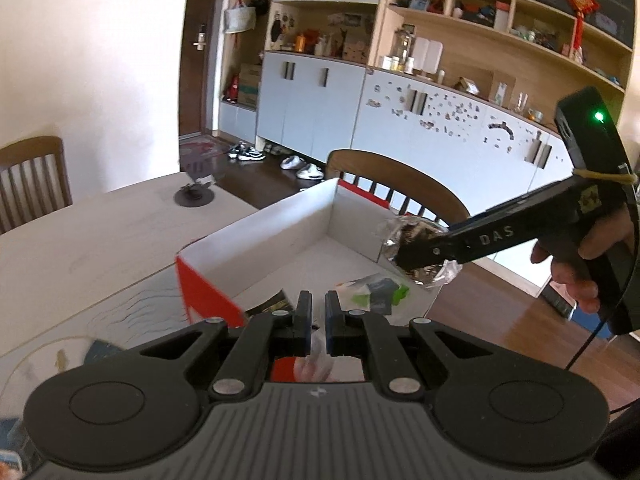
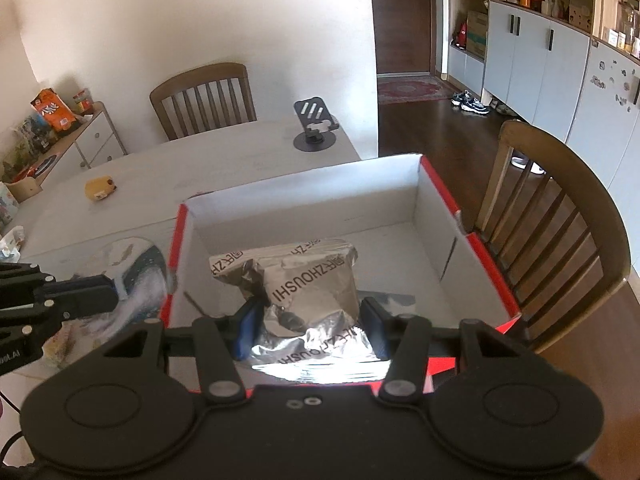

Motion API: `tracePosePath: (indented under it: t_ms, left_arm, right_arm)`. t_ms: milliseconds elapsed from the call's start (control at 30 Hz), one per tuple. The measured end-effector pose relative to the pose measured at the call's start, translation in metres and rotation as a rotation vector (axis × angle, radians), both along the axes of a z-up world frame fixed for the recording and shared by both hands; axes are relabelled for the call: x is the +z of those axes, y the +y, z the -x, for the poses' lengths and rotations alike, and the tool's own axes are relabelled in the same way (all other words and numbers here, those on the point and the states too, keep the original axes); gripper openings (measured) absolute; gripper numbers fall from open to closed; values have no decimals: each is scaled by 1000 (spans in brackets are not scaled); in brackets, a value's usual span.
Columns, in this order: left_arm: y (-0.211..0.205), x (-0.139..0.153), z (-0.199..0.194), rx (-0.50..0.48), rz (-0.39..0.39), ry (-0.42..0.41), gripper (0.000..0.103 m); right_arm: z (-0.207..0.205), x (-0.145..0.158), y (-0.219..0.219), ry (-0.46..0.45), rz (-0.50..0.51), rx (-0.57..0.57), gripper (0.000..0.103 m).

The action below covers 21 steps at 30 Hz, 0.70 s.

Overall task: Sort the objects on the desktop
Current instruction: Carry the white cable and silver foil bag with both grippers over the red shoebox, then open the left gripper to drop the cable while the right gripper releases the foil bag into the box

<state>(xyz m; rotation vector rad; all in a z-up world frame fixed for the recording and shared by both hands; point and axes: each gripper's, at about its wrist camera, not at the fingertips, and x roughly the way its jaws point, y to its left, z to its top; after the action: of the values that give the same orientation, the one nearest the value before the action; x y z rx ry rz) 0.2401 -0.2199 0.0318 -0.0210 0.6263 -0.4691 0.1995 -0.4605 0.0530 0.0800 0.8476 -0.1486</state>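
Observation:
A red cardboard box with a white inside (image 1: 280, 236) (image 2: 424, 208) stands on the table. My right gripper (image 2: 312, 316) is shut on a silver foil packet (image 2: 316, 284) and holds it over the box. In the left wrist view that gripper (image 1: 416, 248) and the foil packet (image 1: 424, 276) hang above the box's right side. My left gripper (image 1: 318, 308) is nearly closed on a thin clear plastic wrapper (image 1: 320, 344) just in front of the box's near wall. A green and grey packet (image 1: 380, 292) lies inside the box.
A black phone stand (image 2: 316, 128) and a small yellow toy (image 2: 100, 189) sit on the white table (image 2: 224, 160). Wooden chairs stand at the far side (image 2: 204, 96) and right of the box (image 2: 560, 216). A patterned mat (image 2: 136, 268) lies left of the box.

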Motion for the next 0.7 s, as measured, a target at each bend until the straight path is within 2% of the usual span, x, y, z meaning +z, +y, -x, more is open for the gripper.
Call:
tracePosePath:
  t_ms: [333,700]
  left_arm:
    - [-25,-15,-34,-24,-48,39,5]
    - [-18,-27,-39,1,-40,91,5]
  right_arm:
    - [-31,-11,-28,42,30,13,53]
    - [-84,-55,-47,136,82,9,53]
